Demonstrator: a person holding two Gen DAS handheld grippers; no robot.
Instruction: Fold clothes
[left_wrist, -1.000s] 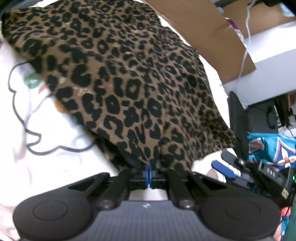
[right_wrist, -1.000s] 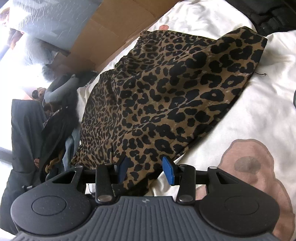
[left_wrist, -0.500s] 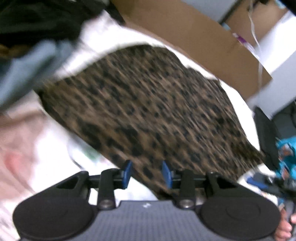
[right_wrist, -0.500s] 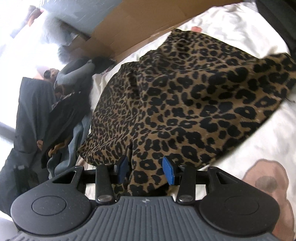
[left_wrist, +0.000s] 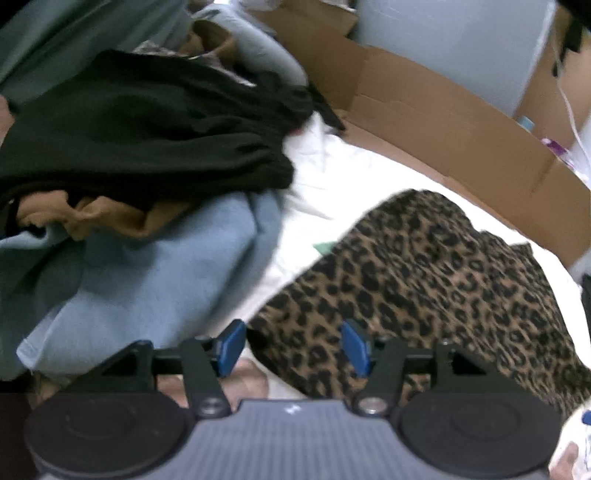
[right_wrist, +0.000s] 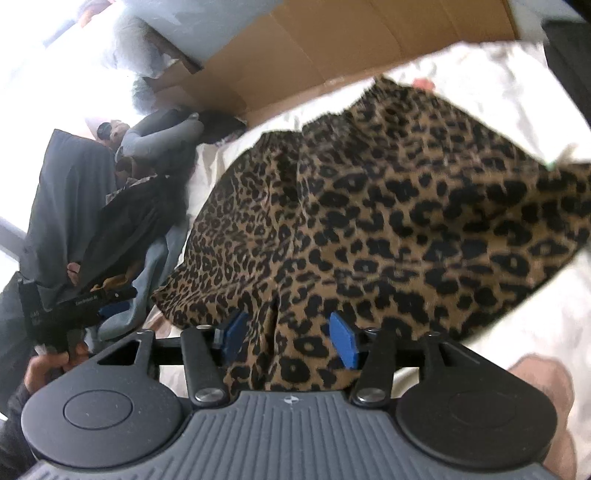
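Note:
A leopard-print garment (left_wrist: 436, 280) lies spread on a white printed sheet (left_wrist: 332, 177). My left gripper (left_wrist: 293, 347) is open, its blue pads wide apart over the garment's near left corner. The garment also fills the right wrist view (right_wrist: 388, 221). My right gripper (right_wrist: 290, 339) is open, with a fold of the garment's near edge lying loose between its blue pads. The left gripper shows in the right wrist view at the far left (right_wrist: 74, 306), held by a hand.
A pile of other clothes lies to the left: a black garment (left_wrist: 147, 122), a tan one (left_wrist: 103, 218) and a light blue one (left_wrist: 155, 273). A cardboard box (left_wrist: 443, 122) stands behind the sheet. A brown print (right_wrist: 546, 391) marks the sheet at the near right.
My left gripper was shut on the garment's edge one second ago; it has let go, opened and swung left toward the clothes pile. The right gripper stayed open and moved slightly.

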